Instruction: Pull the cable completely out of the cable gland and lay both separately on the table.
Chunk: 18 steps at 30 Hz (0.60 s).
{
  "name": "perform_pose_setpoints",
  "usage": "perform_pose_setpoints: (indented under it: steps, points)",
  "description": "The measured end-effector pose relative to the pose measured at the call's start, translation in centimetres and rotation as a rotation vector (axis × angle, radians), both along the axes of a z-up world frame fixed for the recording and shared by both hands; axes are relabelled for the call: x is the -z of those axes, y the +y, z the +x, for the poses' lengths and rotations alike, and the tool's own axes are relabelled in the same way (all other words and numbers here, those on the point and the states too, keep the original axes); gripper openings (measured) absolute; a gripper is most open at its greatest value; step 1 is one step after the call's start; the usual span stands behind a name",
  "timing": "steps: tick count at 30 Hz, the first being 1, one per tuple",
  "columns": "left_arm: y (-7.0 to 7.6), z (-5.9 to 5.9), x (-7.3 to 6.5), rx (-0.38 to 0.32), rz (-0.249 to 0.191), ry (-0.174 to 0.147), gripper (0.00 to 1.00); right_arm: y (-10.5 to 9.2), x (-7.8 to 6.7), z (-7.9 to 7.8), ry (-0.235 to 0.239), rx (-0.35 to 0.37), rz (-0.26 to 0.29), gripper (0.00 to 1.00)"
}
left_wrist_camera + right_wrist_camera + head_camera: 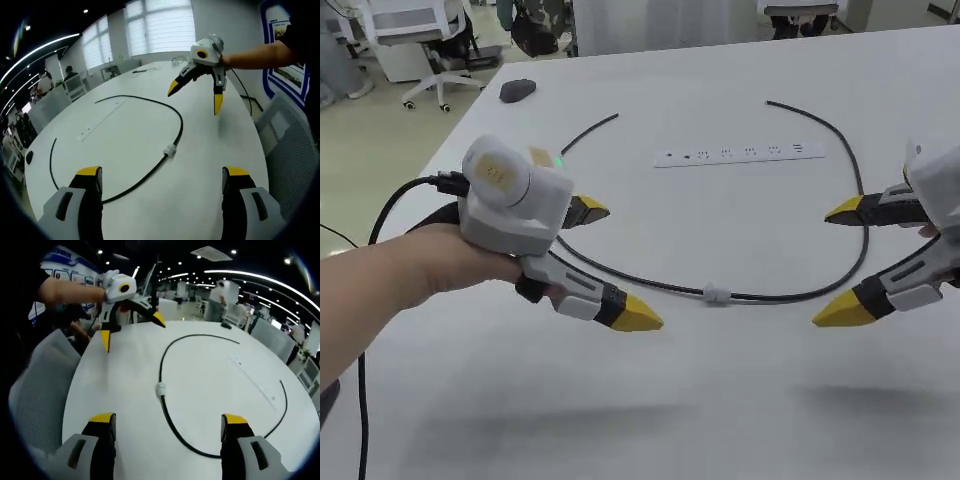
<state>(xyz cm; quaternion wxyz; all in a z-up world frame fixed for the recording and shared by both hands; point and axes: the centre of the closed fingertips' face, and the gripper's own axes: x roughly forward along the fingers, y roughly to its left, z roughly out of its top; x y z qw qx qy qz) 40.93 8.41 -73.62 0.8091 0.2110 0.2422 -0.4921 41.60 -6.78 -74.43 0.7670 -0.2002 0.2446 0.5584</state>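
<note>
Clearly, nothing is gripped yet. The left hand-held gripper and the right hand-held gripper both hover over the surface with their jaws wide apart, one on each side of the gland. The white gland sits on the near part of the cable, which lies in a big open loop on the surface and passes through it.

I judge that the step in hand is the approach for a grasp. To do it well, one gripper should close on the gland itself and the other on the black cable just beside it, not far along the loop, so that the pull runs straight along the cable. The gland is small, so the jaws should come down centred over it.

The head view looks down, so it gives the whole loop, with a power strip inside it, but it hides height. Each gripper view shows the opposite gripper from the side, raised well off the surface, and the gland ahead between its own jaws.
</note>
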Motion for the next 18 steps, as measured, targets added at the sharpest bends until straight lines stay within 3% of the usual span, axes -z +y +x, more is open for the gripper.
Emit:
perform_pose_setpoints:
  steps: [5, 9, 11, 13, 16, 18]
  points:
    - [-0.4, -0.2, 0.5, 0.008, 0.000, 0.021, 0.98, 0.8, 0.7, 0.6, -0.002, 0.004, 0.003, 0.76]
    - [-0.6, -0.1, 0.6, 0.004, -0.009, 0.028, 0.97, 2.0, 1.3, 0.7, -0.008, -0.012, 0.011, 0.75]
    - [-0.2, 0.3, 0.7, -0.010, 0.014, 0.004, 0.87, 2.6, 1.7, 0.7, -0.003, -0.019, 0.011, 0.69]
    - [0.1, 0.5, 0.9, -0.021, 0.020, 0.003, 0.76, 3.2, 2.0, 0.8, -0.013, -0.019, 0.014, 0.65]
    - [-0.7, 0.3, 0.4, -0.033, -0.082, 0.035, 0.85, 4.7, 3.0, 0.7, 0.021, -0.017, 0.034, 0.61]
    - [-0.5, 0.3, 0.8, -0.038, -0.063, 0.043, 0.90, 5.2, 3.8, 0.7, 0.027, -0.015, 0.024, 0.57]
